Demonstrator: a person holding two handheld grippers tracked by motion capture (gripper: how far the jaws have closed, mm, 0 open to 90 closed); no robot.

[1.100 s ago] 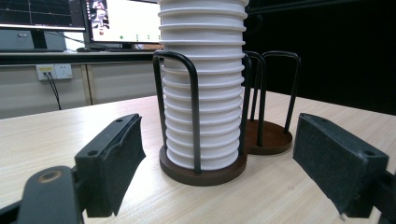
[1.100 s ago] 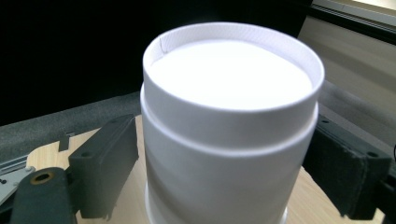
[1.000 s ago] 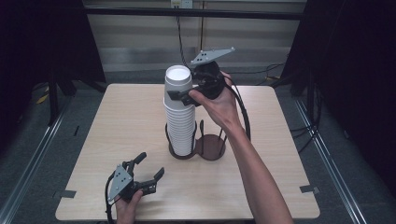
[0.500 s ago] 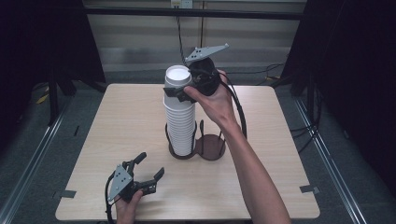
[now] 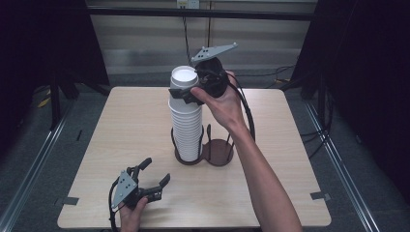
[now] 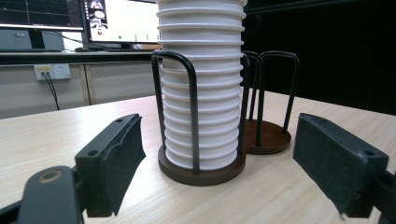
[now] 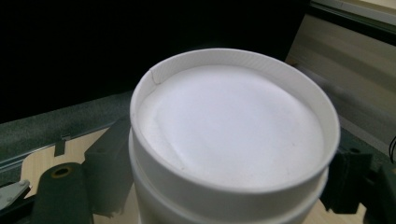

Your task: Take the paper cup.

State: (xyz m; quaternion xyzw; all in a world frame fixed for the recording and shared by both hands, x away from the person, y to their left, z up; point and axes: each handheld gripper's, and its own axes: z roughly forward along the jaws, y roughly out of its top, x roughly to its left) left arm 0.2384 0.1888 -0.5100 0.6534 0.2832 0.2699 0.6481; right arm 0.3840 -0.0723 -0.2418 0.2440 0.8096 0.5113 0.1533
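Observation:
A tall stack of upturned white paper cups (image 5: pixel 186 130) (image 6: pixel 201 93) stands in one ring of a dark wire holder (image 5: pixel 218 152) (image 6: pixel 267 138) at the table's middle. Beside it, the holder's other round base is bare. My right gripper (image 5: pixel 185 93) (image 7: pixel 229 189) reaches in from the right at the stack's top. Its jaws sit on both sides of the top cup (image 5: pixel 183 78) (image 7: pixel 233 135), shut on it. My left gripper (image 5: pixel 155 170) (image 6: pixel 217 144) rests near the front left of the table, open, pointing at the holder with nothing between its pads.
The wooden table (image 5: pixel 121 125) has bare room to the left and right of the holder. A dark floor and metal rails run along its sides. In the left gripper view, monitors (image 6: pixel 116 21) stand on a desk behind the table.
The right gripper has shifted slightly up and left at the top of the stack, with its grey plate tilting. The left gripper has stayed put.

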